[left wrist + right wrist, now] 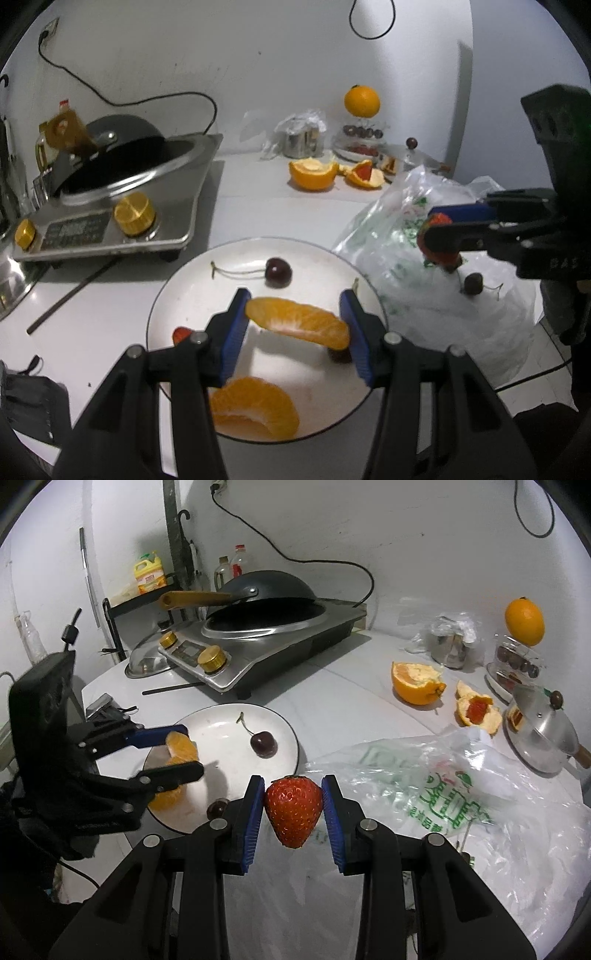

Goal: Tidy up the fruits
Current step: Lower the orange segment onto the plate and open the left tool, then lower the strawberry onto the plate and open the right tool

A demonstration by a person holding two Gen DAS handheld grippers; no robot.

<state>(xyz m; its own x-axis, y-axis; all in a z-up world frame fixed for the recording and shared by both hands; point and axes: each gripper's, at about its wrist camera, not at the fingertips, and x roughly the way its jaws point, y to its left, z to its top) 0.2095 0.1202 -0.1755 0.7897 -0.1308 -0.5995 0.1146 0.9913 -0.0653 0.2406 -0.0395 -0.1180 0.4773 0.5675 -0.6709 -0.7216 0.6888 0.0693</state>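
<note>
Left gripper (295,325) jaws partly apart, blue ribbed pads clamped on the two ends of an orange segment (299,322), held lifted above the white plate (184,291). Right gripper (293,812) jaws narrow, pads pressing both sides of a red strawberry (293,814), tip pointing down, green cap at the top, held off the surface between plate and plastic bag (461,794).

On the plate: a dark cherry (278,272) with long stem, a cluster of peeled segments (255,410) near the front rim, a small strawberry piece (182,334) at the left edge, another dark cherry mostly hidden under the held segment. A second stemmed cherry (472,283) lies on the bag.

Surface is a white countertop (332,701) against a white wall. Steel induction cooker (266,642) with gold knobs, a dark wok (269,587) tipped on it, wooden handle. Orange peel halves (417,683) lie near the back, a whole orange (524,622) sits atop a clear container of cherries. Steel lid (539,734) with dark knob at right. Bag is crinkled, translucent, green print; plate glossy, round, thin dark rim
</note>
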